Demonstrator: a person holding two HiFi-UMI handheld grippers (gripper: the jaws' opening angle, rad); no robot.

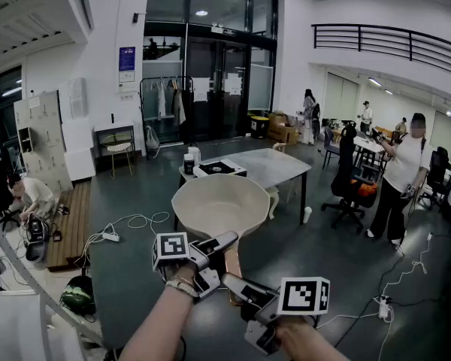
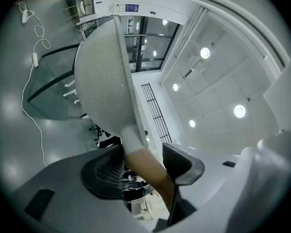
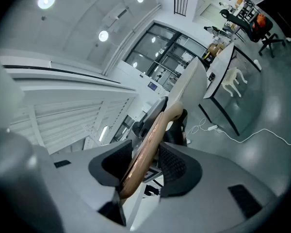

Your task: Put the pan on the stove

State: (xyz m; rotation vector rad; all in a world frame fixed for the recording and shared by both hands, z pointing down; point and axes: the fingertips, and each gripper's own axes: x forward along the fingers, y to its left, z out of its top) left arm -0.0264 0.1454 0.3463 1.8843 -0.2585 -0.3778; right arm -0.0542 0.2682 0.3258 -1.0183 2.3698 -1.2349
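A cream pan (image 1: 220, 204) with a wooden handle (image 1: 232, 266) hangs in the air in front of me, bowl facing up. My left gripper (image 1: 215, 251) is shut on the handle close to the bowl. My right gripper (image 1: 237, 284) is shut on the handle's near end. In the left gripper view the pan's underside (image 2: 101, 79) fills the upper left, and the handle (image 2: 148, 166) runs between the pads. In the right gripper view the handle (image 3: 150, 137) lies between both pads. A black stove (image 1: 221, 168) sits on the grey table (image 1: 274, 168) beyond the pan.
A dark cup (image 1: 188, 162) and a white one stand beside the stove. A cable with a power strip (image 1: 111, 237) lies on the floor to the left. An office chair (image 1: 349, 183) and a standing person (image 1: 401, 183) are to the right; another person (image 1: 34, 198) crouches at far left.
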